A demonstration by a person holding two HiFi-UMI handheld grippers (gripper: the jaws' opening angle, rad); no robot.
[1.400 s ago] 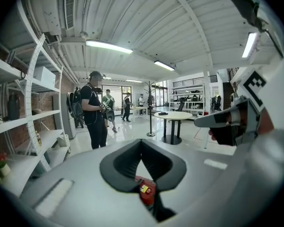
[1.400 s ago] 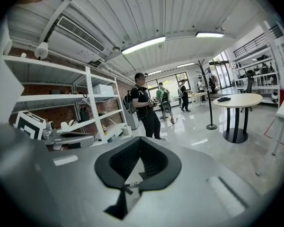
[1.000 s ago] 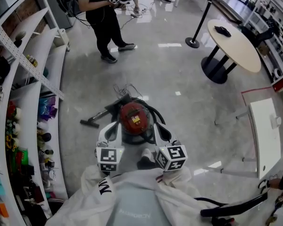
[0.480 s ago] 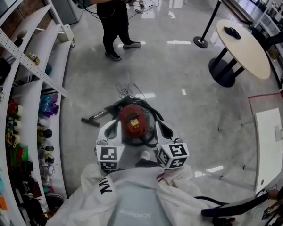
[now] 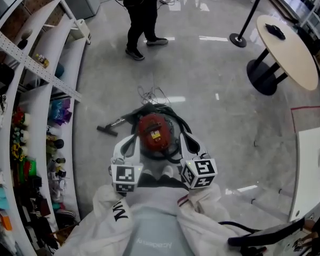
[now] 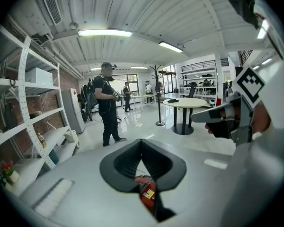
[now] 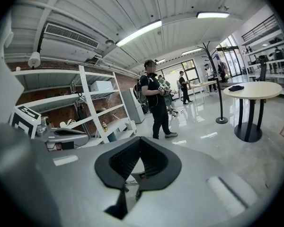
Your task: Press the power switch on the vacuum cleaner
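On floor, centre of head view: red vacuum cleaner sits between left hand-held gripper and right hand-held gripper. Both have jaws together and hold nothing. Over last second standing person and round table slid farther off; grippers kept flanking canister. Judgement: no reach yet, switch still unpressed.

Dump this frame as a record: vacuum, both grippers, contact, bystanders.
vacuum: red vacuum cleaner on floor, hose looped round it
nozzle: floor nozzle lying at its left in head view
left gripper: jaws together, empty, flanking vacuum's left
right gripper: jaws together, empty, flanking its right
contact: none evident
switch: not distinguishable
bystander: person standing beyond
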